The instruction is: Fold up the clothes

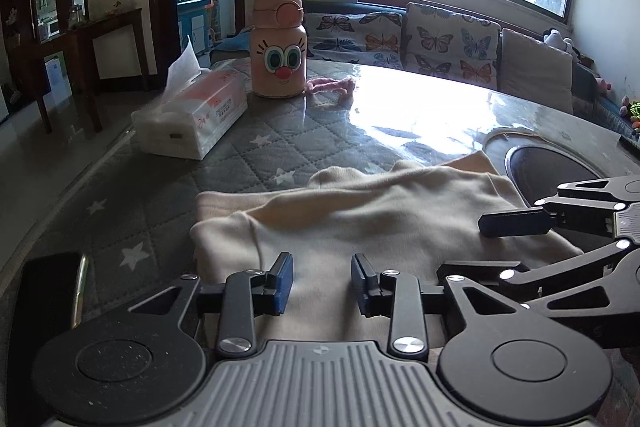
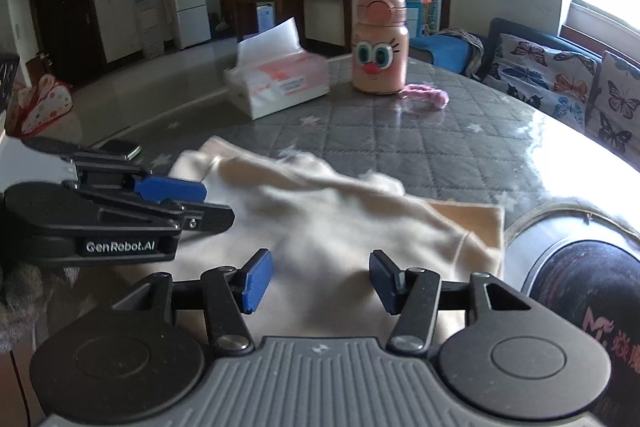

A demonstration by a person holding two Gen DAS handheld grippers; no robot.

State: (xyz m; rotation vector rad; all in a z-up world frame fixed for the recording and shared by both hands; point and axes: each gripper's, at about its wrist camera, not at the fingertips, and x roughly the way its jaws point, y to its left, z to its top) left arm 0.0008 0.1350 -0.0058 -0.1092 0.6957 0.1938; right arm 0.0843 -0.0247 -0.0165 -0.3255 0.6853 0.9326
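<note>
Cream garment (image 1: 360, 219) lies rumpled on tabletop (image 1: 248, 143) just ahead of us. Left tongs (image 1: 322, 283) and right tongs (image 2: 322, 281) both agape, empty. Soft, light, floppy; we'd pinch near hem corners. Beyond: tissue pack (image 1: 192, 115), cartoon bottle (image 1: 279, 45).

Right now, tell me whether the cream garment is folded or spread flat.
Partly folded: the cream garment lies bunched in overlapping layers on the table, with neither open tongs gripping it.

Tissue box (image 1: 192, 115), pink cartoon-face bottle (image 1: 279, 47) just beside pink cord (image 1: 332, 86), phone (image 1: 50, 291) on quilted table (image 1: 256, 151); butterfly cushions (image 1: 452, 43) behind.
</note>
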